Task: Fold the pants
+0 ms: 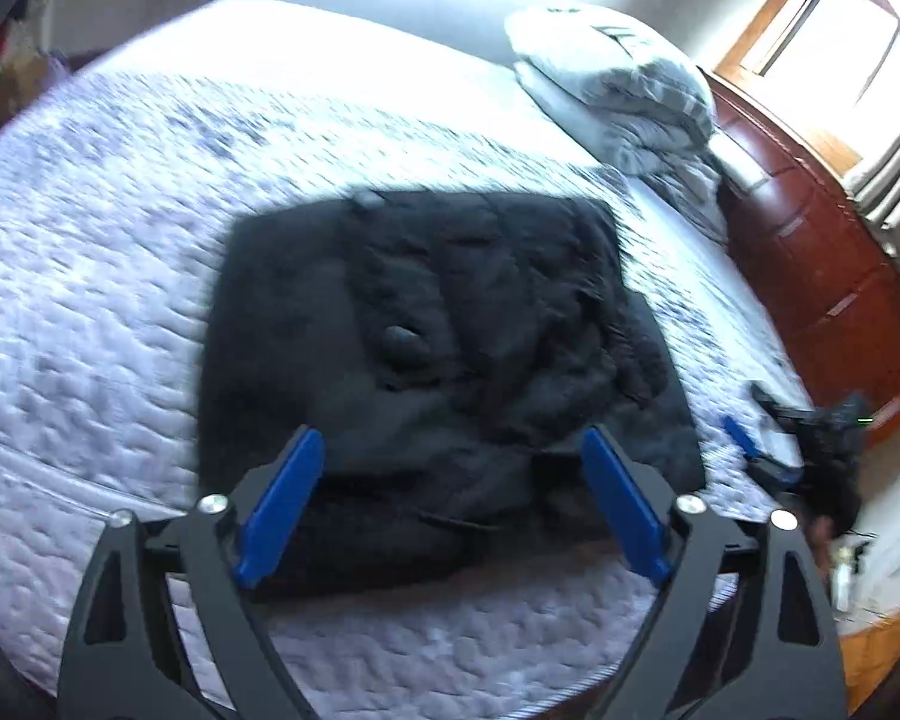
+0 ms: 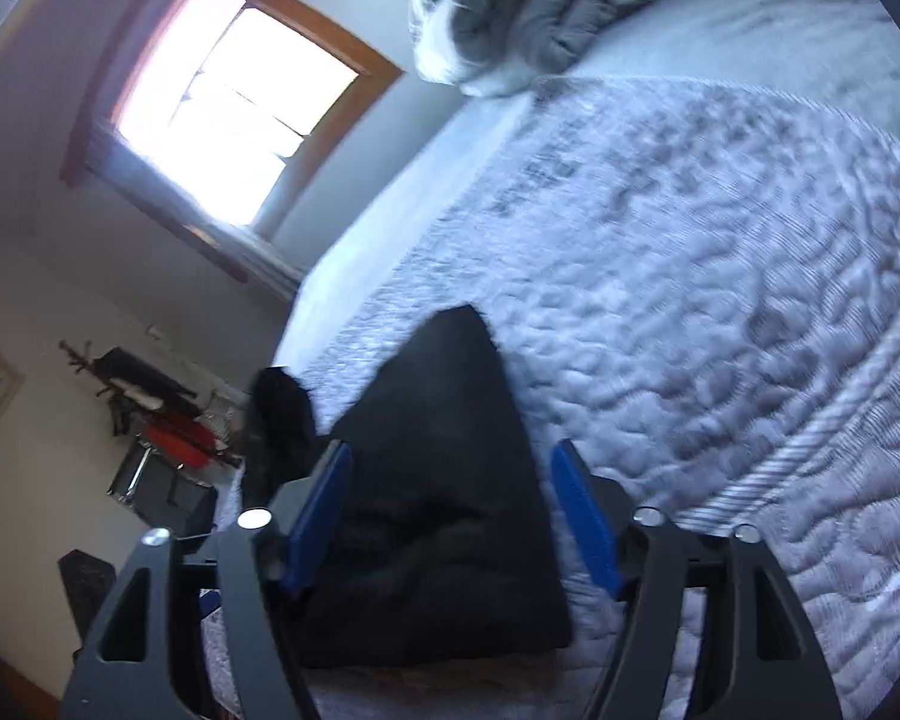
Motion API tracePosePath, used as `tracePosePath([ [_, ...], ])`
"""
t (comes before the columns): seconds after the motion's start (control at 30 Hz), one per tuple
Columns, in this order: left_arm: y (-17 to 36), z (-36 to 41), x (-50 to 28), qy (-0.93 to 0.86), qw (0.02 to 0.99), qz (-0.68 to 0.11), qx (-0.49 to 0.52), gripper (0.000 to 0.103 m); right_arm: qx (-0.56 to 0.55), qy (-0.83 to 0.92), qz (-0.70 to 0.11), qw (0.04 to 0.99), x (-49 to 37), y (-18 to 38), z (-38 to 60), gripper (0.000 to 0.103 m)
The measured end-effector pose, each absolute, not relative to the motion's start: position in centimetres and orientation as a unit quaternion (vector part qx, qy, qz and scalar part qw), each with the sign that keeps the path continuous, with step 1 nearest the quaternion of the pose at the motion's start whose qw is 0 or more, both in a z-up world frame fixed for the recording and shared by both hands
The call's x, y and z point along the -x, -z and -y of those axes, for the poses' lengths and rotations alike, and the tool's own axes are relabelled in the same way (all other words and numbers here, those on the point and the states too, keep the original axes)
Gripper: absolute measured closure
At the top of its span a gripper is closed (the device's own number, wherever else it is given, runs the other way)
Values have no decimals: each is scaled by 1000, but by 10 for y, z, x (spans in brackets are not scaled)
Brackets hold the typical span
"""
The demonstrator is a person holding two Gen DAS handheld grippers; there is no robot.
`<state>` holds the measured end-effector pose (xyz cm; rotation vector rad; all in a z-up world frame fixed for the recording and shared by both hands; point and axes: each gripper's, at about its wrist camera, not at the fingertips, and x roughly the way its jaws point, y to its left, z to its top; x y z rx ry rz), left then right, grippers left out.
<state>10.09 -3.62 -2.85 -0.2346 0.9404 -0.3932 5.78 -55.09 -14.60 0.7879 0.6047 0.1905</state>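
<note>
Left gripper: jaws spread wide, blue pads well apart, gripping nothing; no cloth pinched between them.
Left jaws, contact: the pads hang over the near edge of the pants; whether the tips brush the cloth cannot be told through the blur.
Pants: black, folded into a rough thick square, lying flat on the bed just ahead of and between the left jaws; the near edge runs across the gap between the pads, and the bulk spreads beyond the tips.
Pants, surface: rumpled on top, with layered folds along the near edge below the pads.
Bed: pale quilted cover, carries the pants; bare quilt shows left of the left pad and below both jaws.
Blanket: grey, bunched, far beyond the jaws, up and right, well apart from the pants.
Dresser: reddish wood, right of the bed, well right of the jaws.
Right gripper: jaws wide open too, holding nothing.
Right jaws, contact: the pants fill the gap between the pads, lying under them; the cloth is not clamped.
Right view, pants: one corner points away beyond the tips; the near edge lies below the pads, towards the camera.
Window: bright, far up and left of the right jaws.
</note>
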Motion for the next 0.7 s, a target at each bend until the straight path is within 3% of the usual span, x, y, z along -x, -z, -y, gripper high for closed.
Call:
tracePosePath([
  [0.07,24,26,-100,156,882,-437,83,9,-354,-129,-304,875,-65,134,528,19],
  [0.13,23,23,-100,144,885,-437,68,8,-332,-160,-323,872,-74,126,503,11],
  [0.37,35,0,-106,126,866,-479,74,8,-322,-205,-396,835,-113,135,451,10],
  [0.7,54,-8,-109,107,858,-501,48,8,-329,-197,-432,816,-143,153,434,10],
])
